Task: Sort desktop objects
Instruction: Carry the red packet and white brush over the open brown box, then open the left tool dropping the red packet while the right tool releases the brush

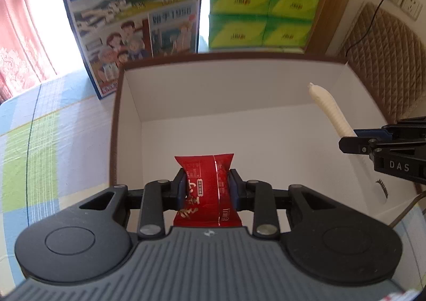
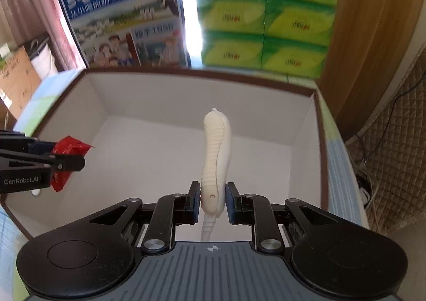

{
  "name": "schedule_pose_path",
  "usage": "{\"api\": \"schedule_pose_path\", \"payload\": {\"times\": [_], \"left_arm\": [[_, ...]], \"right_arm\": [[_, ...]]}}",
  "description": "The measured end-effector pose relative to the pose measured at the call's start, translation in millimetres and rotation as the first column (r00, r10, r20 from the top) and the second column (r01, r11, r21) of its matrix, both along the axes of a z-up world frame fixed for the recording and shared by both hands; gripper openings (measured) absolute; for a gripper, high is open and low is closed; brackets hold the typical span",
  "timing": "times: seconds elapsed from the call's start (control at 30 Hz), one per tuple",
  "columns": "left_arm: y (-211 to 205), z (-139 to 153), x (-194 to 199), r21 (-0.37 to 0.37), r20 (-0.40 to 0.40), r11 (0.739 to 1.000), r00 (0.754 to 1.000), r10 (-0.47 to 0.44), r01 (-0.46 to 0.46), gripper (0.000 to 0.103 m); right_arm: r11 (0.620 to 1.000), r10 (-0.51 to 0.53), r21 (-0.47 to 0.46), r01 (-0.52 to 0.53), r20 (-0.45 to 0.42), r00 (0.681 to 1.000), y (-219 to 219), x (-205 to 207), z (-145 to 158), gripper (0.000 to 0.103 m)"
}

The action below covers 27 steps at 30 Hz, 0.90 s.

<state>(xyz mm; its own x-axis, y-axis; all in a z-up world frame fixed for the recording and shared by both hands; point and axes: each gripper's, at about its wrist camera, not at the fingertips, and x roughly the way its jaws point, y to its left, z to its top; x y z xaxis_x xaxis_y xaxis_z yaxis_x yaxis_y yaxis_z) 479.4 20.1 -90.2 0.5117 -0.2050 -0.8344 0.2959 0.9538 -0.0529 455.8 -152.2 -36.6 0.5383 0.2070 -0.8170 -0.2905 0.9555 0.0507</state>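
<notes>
The left gripper [image 1: 207, 189] is clamped on a red snack packet [image 1: 206, 189], its blue pads pressing both flanks while the crimped top sticks out past the fingertips and the lower end runs back toward the gripper body. It hangs just inside the near left corner of an open box [image 1: 117, 125], above the white floor, with the brown-edged left wall close on one side and bare white floor ahead and to the right.

The right gripper [image 2: 212, 201] is closed narrowly on the base of a cream ribbed hair clip [image 2: 216, 151], which rises in a gentle curve to a small pointed tip. The left pad touches the clip; a thin gap shows at the right pad. In the left wrist view the same hair clip [image 1: 328, 110] slants up from the right gripper [image 1: 348, 138] over the right side of the box, near its right wall. From the right wrist view the left gripper [image 2: 69, 159] and its packet [image 2: 68, 157] sit well apart from the clip, at the box's [image 2: 320, 146] left side, with the whole middle floor between them open.

Beyond the far rim stand a blue milk carton [image 1: 133, 18] at left and a stack of green tissue packs [image 1: 266, 0] at right, close behind the box. A checked cloth covers the tabletop [image 1: 40, 141] to the left of the box.
</notes>
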Motion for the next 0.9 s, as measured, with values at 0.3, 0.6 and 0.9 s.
{"api": "schedule_pose_path", "payload": {"times": [0.3,0.6,0.9], "left_arm": [[-6.3,-19.4,15.3,0.113,-0.081,0.993,0.997,-0.017,0.026,0.027],[-10.8,-26.3,12.2,0.136,-0.079,0.989,0.996,-0.048,0.058,0.043],[-9.2,-5.0,-4.7,0.073,-0.031,0.995,0.997,-0.072,0.074,0.066]], "right_arm": [[0.997,0.023,-0.078,-0.029,-0.072,0.997,5.0,7.2,-24.9,0.017],[0.991,0.080,-0.102,-0.086,-0.060,0.995,8.8,5.9,-27.4,0.028],[0.995,0.100,-0.019,-0.099,0.049,0.994,-6.0,-17.4,-2.0,0.069]]}}
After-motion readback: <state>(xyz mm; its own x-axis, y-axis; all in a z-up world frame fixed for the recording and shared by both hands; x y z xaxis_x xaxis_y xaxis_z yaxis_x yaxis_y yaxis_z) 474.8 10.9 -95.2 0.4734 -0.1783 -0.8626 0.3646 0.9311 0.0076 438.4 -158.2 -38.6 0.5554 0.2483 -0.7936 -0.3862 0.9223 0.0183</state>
